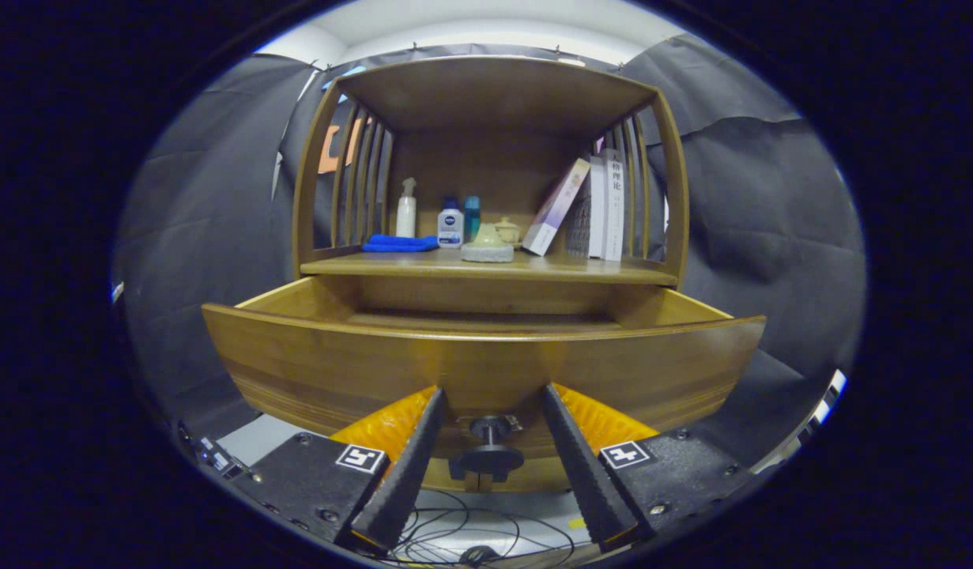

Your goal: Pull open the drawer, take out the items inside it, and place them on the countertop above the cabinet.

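Observation:
The wooden drawer (pixel 312 359) of the cabinet stands pulled out toward me. Its curved front panel hides what lies inside. A dark round knob (pixel 488 454) sticks out from the middle of the panel. My gripper (pixel 494 393) is open, its two black fingers (pixel 411 466) reaching up on either side of the knob with tips against the panel; they do not press on the knob. Above the drawer runs the countertop (pixel 581 270), a wooden shelf inside the cabinet's slatted frame.
On the countertop lie a folded blue cloth (pixel 399 243), a white pump bottle (pixel 406 209), a white and blue bottle (pixel 450 225), a pale green cup on a stone coaster (pixel 487 245) and leaning books (pixel 589 207). Cables (pixel 486 529) trail on the floor below.

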`<act>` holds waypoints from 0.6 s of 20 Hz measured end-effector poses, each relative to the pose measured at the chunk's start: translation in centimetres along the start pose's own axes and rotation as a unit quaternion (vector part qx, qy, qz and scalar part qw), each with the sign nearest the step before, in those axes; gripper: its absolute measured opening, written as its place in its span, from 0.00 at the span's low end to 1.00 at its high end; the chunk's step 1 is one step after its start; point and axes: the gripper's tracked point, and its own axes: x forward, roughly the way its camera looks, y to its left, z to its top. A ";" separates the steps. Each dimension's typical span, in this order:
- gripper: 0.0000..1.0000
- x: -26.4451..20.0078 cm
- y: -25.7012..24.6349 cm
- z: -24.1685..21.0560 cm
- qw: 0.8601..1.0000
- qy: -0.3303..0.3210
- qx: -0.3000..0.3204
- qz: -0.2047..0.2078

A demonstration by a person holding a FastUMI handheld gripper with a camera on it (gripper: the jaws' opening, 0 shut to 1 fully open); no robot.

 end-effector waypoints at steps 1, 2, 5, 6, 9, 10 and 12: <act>0.85 1.1 -0.1 0.7 1.000 -0.006 -0.005 0.000; 0.85 2.2 -0.1 0.6 1.000 0.009 -0.001 0.001; 0.86 4.7 -0.1 1.5 1.000 0.008 0.003 0.005; 0.86 5.7 0.0 1.6 1.000 0.014 0.003 0.005; 0.86 8.4 0.1 2.4 1.000 0.017 0.002 0.004; 0.86 9.1 0.2 2.5 1.000 0.017 0.002 0.003; 0.86 10.5 0.3 2.9 1.000 0.017 -0.003 -0.003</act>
